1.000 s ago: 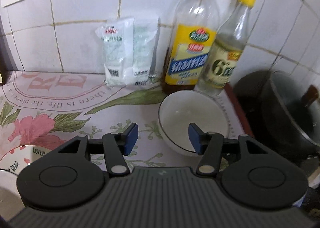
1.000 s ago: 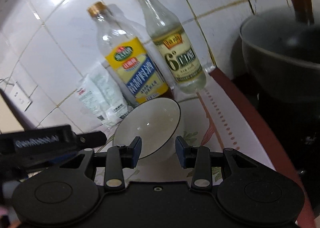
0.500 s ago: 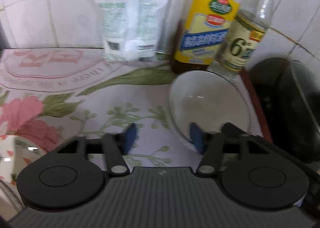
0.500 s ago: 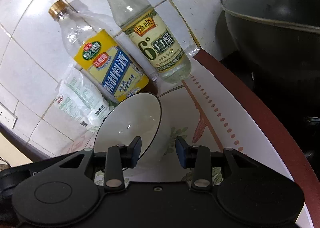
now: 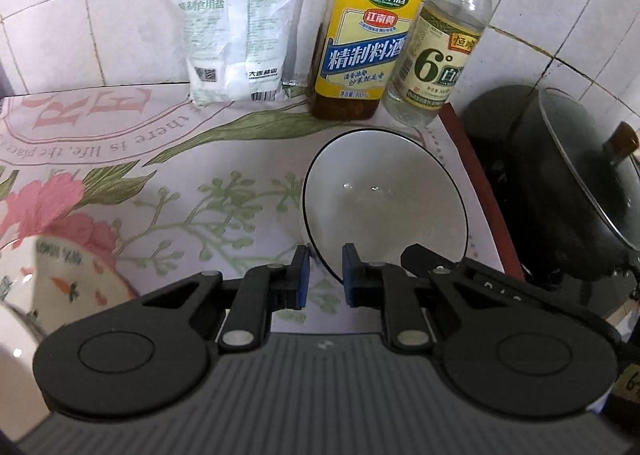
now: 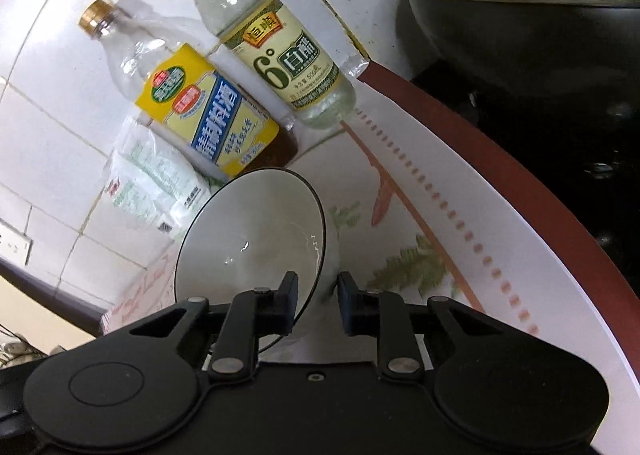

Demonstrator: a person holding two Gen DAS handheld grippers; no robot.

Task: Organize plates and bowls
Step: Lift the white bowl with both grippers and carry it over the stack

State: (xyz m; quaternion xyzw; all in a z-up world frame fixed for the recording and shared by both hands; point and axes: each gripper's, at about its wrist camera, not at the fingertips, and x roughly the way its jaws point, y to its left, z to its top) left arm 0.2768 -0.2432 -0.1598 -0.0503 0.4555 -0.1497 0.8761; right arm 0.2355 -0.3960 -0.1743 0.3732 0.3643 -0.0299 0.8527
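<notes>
Both grippers closed in on the white bowl's near rim

The left gripper point(image 5: 323, 274) and right gripper point(image 6: 318, 297) have just been closing; each now grasps the white bowl point(image 5: 384, 203) by its rim. It sits far right on the surface point(image 5: 224, 191), just beside two bottles point(image 5: 370, 31) and the wok point(image 5: 580, 183); open room lies left.

Left of the left jaws, a pale ceramic bowl printed with small carrots point(image 5: 68, 287) is blurred and cut by the picture's edge. Right of them, the black lidded wok point(image 5: 576, 191) runs off-frame. The white black-rimmed bowl point(image 6: 248, 243) hides the salt bag's lower corner beyond the right jaws.
</notes>
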